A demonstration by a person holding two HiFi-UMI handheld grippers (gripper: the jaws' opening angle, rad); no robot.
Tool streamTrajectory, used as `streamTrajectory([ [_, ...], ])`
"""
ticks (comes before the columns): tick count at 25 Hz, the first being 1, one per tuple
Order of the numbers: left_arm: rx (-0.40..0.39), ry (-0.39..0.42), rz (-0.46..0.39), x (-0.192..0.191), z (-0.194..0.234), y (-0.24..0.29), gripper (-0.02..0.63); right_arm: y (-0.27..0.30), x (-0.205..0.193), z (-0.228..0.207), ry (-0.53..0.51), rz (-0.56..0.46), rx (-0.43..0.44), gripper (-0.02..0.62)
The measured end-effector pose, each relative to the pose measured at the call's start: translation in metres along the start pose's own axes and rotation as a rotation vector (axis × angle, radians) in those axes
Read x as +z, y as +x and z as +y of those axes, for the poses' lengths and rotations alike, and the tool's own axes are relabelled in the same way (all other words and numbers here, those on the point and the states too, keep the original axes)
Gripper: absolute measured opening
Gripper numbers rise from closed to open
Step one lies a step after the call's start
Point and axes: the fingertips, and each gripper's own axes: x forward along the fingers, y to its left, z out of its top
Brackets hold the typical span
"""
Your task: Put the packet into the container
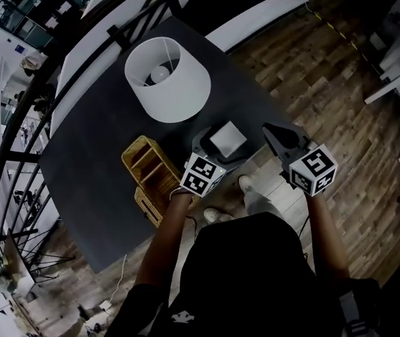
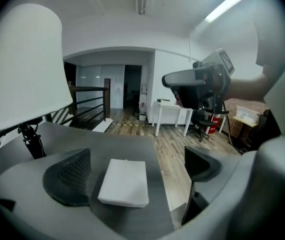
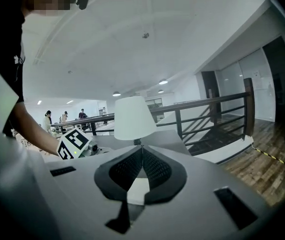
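**Head view:** the left gripper (image 1: 224,142) has its 2 fingers spread wide on either side of a white packet (image 1: 229,137). The packet is a small, flat, square-looking pad lying on the dark table (image 1: 95,153). A yellow wicker basket (image 1: 149,168) with open compartments sits to the left of those fingers, behind the gripper's marker cube (image 1: 201,174) and apart from the packet. The right gripper (image 1: 270,130) hangs to the right of the packet, off the table edge, with its fingers pressed together and nothing in them. A white lamp (image 1: 166,78) stands beyond both sets of fingertips.

**Left gripper view:** the fingers (image 2: 70,176) stand far apart. The packet (image 2: 125,181) lies flat between them, nearer the left finger, and neither pad presses it. It is plain white and rectangular with soft edges. The right gripper (image 2: 195,81) hovers above and beyond the right finger.

**Right gripper view:** the 2 fingertips (image 3: 140,156) meet and pinch nothing. The lamp (image 3: 134,117) rises straight past them, and the left gripper's marker cube (image 3: 74,143) shows to their left.
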Motion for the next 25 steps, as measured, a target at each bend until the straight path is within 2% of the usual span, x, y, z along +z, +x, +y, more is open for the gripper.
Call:
streamTrajectory([
  [3,-0.011,0.02,0.088,-0.026,0.003,0.017,0.598,-0.009,-0.008,-0.007,0.033,0.009,-0.025,0.006],
  [8,-0.015,0.074,0.214,-0.051,0.015,0.034,0.598,-0.008,-0.019,-0.012,0.051,0.032,-0.041,0.006],
  [11,-0.024,0.071,0.245,-0.06,0.016,0.041,0.598,-0.009,-0.027,-0.017,0.063,0.041,-0.052,0.006],
  [16,0.006,0.11,0.269,-0.071,0.02,0.048,0.598,-0.009,-0.032,-0.015,0.074,0.059,-0.054,0.006],
  [25,-0.045,0.134,0.351,-0.09,0.018,0.057,0.595,-0.012,-0.044,-0.019,0.093,0.07,-0.068,0.006],
])
